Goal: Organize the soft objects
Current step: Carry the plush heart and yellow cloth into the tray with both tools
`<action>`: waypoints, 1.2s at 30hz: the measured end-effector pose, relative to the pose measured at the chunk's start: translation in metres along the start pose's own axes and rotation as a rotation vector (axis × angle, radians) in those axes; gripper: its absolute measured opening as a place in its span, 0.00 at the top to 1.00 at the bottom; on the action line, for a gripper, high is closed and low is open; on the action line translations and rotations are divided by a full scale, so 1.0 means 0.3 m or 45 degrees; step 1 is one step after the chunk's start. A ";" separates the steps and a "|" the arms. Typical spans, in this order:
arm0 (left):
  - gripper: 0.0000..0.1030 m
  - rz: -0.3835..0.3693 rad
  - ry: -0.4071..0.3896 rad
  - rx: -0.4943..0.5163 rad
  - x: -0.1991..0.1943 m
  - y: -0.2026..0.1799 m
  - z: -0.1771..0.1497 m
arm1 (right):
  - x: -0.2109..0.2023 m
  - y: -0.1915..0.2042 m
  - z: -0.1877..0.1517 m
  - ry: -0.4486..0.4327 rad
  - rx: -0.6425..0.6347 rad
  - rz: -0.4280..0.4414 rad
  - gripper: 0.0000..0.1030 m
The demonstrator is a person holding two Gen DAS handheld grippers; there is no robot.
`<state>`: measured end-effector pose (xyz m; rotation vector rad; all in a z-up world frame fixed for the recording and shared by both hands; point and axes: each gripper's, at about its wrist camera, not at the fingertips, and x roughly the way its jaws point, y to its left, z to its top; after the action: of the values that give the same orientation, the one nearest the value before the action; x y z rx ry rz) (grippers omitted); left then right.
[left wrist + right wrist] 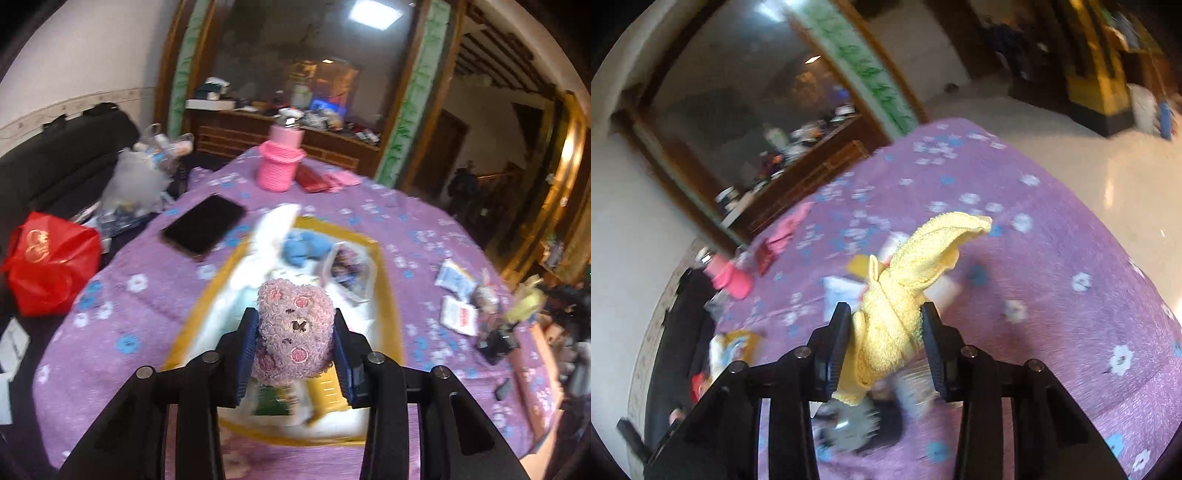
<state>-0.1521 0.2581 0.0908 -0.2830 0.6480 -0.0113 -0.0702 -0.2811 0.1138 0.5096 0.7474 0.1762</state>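
Pink curly-pile plush bear (293,325) sits clamped between the blue pads of the left hand-held gripper (295,332), raised above a yellow-rimmed tray (386,295) on the bench, which is covered by a purple cloth with blue and white flowers (129,295). Within the tray lie a blue soft item (304,247) and white material (blurred, not identifiable). Pale yellow knitted cloth (908,291) is clamped in the right hand-held gripper (886,325), bunched, its free end sticking up clear of the cloth. A black flat phone (203,229) lies left of the tray; a pink ribbed cup (280,162) stands at the far edge.
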 end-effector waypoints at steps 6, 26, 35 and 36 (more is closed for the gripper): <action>0.39 0.231 0.118 0.049 0.087 0.063 -0.023 | 0.000 0.266 -0.077 0.086 -0.205 0.169 0.63; 0.32 0.001 -0.094 -0.142 -0.108 0.177 -0.041 | 0.470 0.982 -0.520 0.579 -0.793 0.222 0.63; 0.32 -0.033 -0.073 -0.158 -0.101 0.211 -0.051 | 0.576 1.036 -0.588 0.462 -1.054 -0.050 0.58; 0.32 -0.033 -0.072 -0.156 -0.101 0.211 -0.051 | 0.560 1.026 -0.571 0.467 -1.005 -0.011 0.53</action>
<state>-0.1903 0.3180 0.0805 -0.4084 0.5898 0.0112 -0.0586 0.1054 0.0606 -0.2876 0.9604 0.5384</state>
